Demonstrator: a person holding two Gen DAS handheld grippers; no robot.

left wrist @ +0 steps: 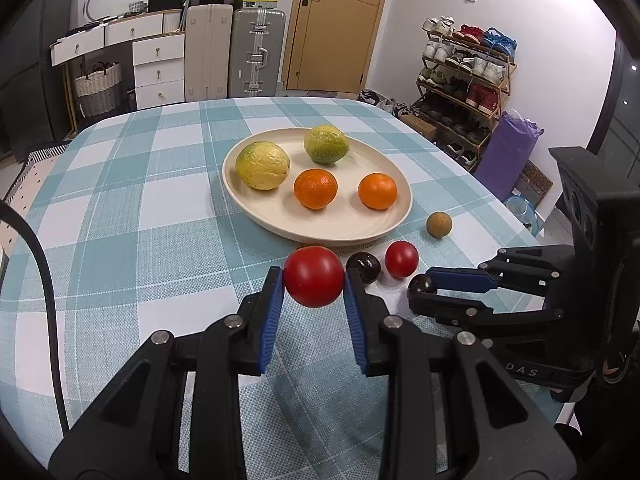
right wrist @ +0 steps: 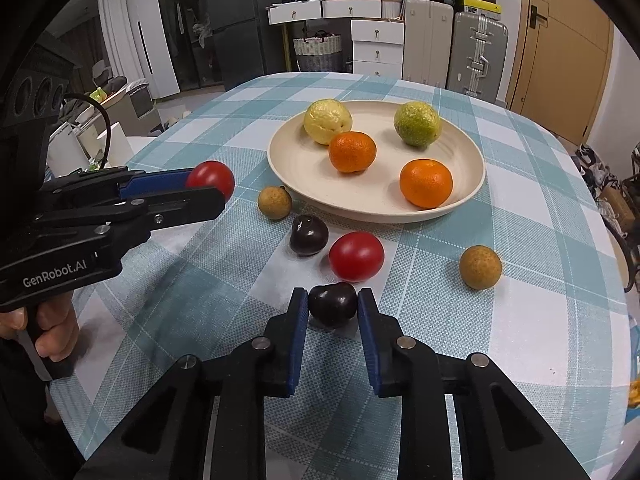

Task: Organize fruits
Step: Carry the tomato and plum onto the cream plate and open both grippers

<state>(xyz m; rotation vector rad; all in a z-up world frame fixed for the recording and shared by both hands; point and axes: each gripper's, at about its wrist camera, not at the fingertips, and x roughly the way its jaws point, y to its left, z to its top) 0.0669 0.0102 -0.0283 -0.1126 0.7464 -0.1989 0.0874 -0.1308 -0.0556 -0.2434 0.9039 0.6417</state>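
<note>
The left gripper (left wrist: 314, 280) has its jaws clamped on a round red tomato (left wrist: 313, 276), lifted clear of the checked bench (left wrist: 140, 220). The right gripper (right wrist: 333, 300) has its jaws closed on a dark purple cherry (right wrist: 333, 304) resting on the bench. Just beyond those jaws lies a second red tomato (right wrist: 356, 256), then the cream round plate (right wrist: 296, 164) of citrus.

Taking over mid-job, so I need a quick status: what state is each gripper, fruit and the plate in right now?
Left gripper: shut on a red tomato, held off the table.
Right gripper: shut on a dark cherry, at the tablecloth.
Plate: holds two oranges and two yellow-green fruits.
Second tomato: loose on the cloth.
Second cherry: loose.
Two brown longans: loose.
</note>
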